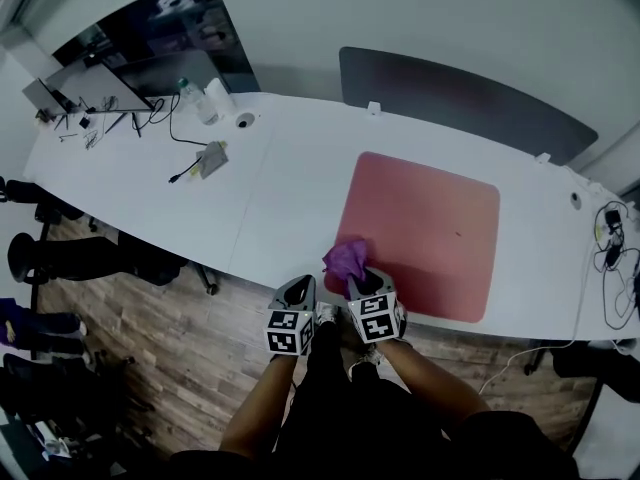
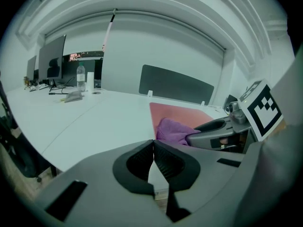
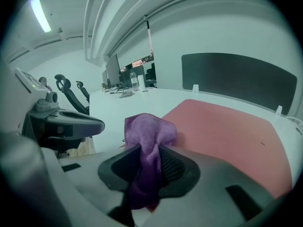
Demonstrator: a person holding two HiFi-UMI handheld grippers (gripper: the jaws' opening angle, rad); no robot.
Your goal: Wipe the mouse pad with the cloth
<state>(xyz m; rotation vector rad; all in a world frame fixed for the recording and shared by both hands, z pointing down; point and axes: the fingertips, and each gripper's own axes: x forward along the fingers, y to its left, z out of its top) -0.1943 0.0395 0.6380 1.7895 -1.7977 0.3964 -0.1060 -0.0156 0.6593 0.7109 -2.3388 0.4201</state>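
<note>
Right claw [image 3: 150,151] tight on purple cloth [image 3: 149,128], at mouse pad's [image 3: 229,131] corner

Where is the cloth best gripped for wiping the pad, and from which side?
By a bunched fold, coming from the near desk edge, as the right hand-held gripper does now. The cloth is soft and crumpled, so a pinched fold probably holds, and the loose bulk past the tips can lie on the pad.

An office workspace.
A long white table [image 1: 290,198] carries monitors [image 2: 52,60] and cables [image 1: 611,236]; a dark divider panel [image 1: 460,98] stands behind it, office chairs [image 1: 70,258] beside it.
</note>
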